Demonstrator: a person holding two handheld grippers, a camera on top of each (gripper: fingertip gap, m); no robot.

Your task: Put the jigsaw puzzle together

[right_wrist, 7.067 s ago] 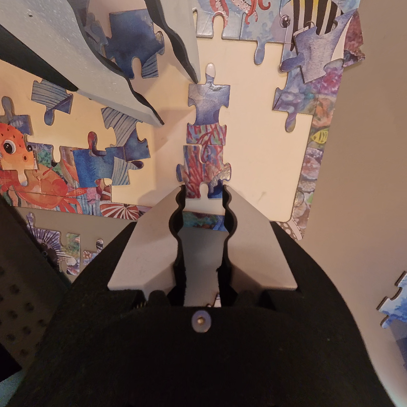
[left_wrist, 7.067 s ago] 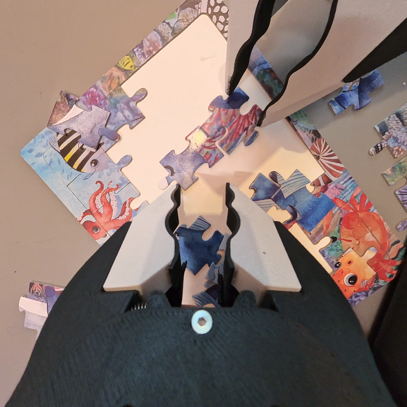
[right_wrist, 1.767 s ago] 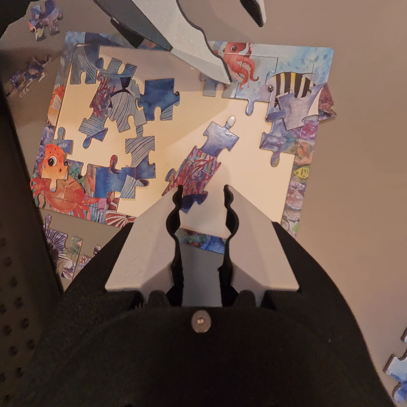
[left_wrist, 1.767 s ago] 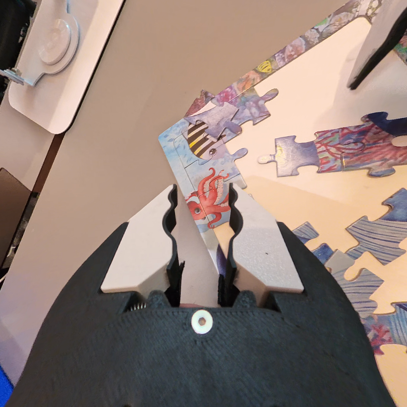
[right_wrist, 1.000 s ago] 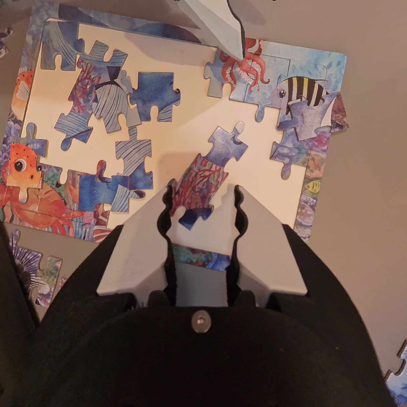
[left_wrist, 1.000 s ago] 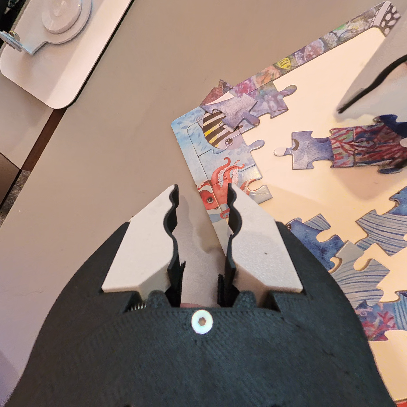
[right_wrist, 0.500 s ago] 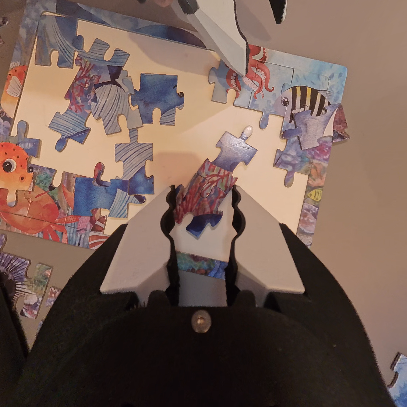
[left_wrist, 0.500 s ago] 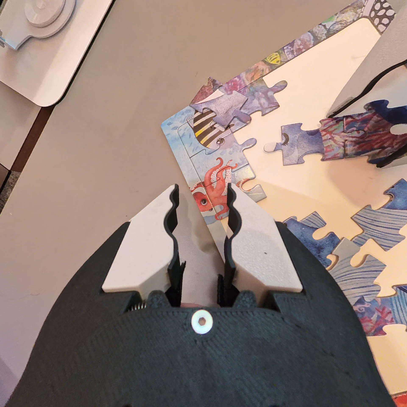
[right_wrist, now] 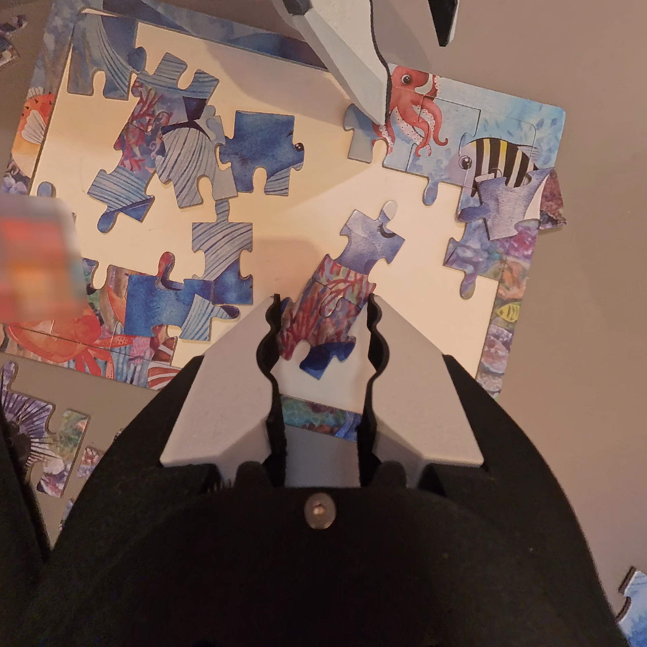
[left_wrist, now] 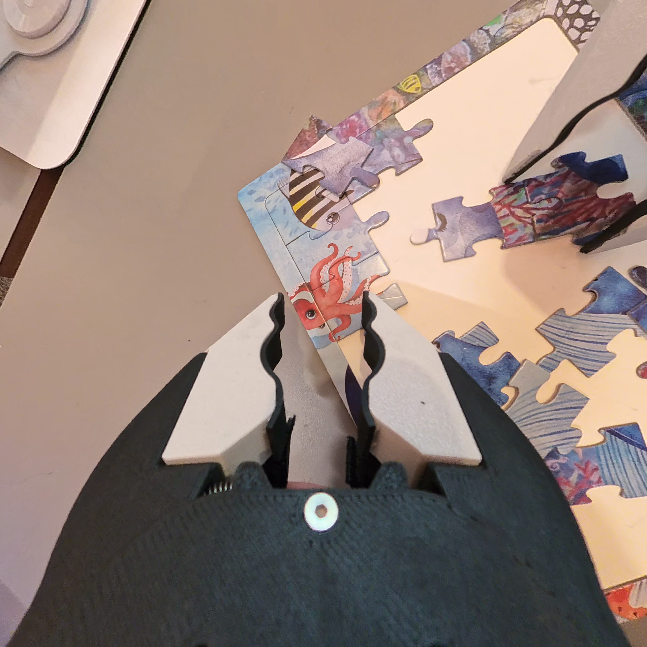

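Observation:
The puzzle tray (right_wrist: 315,217) has a cream base and a picture frame; it also shows in the left wrist view (left_wrist: 472,115). A strip of joined coral and purple pieces (right_wrist: 336,297) lies loose on the base. My right gripper (right_wrist: 324,301) is open with its fingertips on either side of the strip's coral end; the left wrist view shows this too (left_wrist: 546,213). My left gripper (left_wrist: 322,301) is open and empty, straddling the tray's edge at the red octopus pieces (left_wrist: 332,290). It shows at the top of the right wrist view (right_wrist: 413,80).
A loose purple piece (right_wrist: 504,206) lies askew over the striped fish corner (right_wrist: 500,157). Blue whale pieces (right_wrist: 196,157) lie scattered on the base. Loose pieces lie on the tan table (right_wrist: 31,420), (right_wrist: 633,602). A white plate (left_wrist: 52,70) sits at the far left.
My right gripper has come down and forward so the coral strip's end now lies between its fingertips. My left gripper has held near the octopus edge, shifting slightly.

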